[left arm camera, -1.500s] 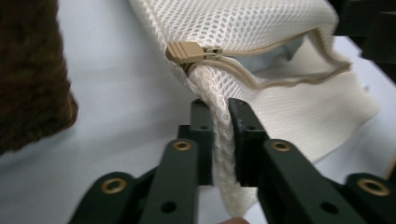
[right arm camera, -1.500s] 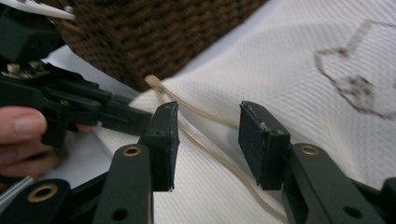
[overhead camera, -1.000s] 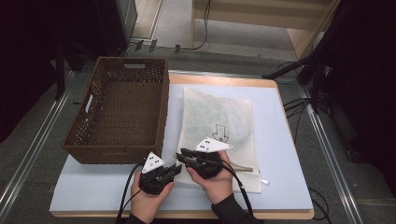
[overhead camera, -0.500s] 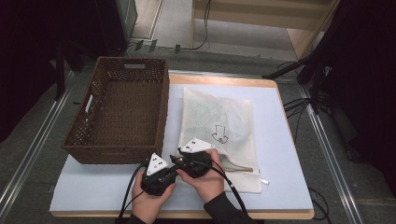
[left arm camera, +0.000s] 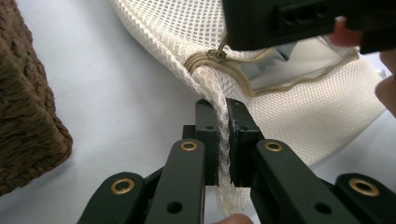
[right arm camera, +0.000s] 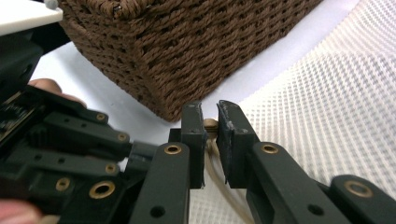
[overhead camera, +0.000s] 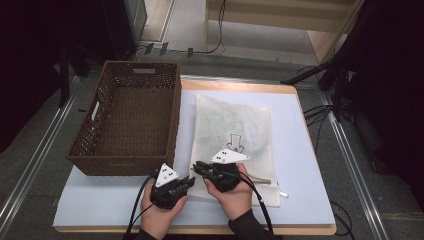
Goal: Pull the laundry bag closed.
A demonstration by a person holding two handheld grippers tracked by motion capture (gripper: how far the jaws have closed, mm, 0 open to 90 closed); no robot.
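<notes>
Left gripper (left arm camera: 219, 140) clamps the mesh bag's (overhead camera: 235, 125) corner on the table (overhead camera: 310, 150) beside the basket (overhead camera: 130, 115), while right gripper (right arm camera: 211, 135), jaws just closing on the zipper pull (left arm camera: 215, 53), should tug steadily along the seam.

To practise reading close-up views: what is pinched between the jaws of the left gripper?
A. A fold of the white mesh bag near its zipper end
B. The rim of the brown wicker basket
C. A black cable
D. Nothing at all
A: in the left gripper view, the left gripper has its jaws clamped on a fold of the white mesh bag, just below the zipper.
</notes>
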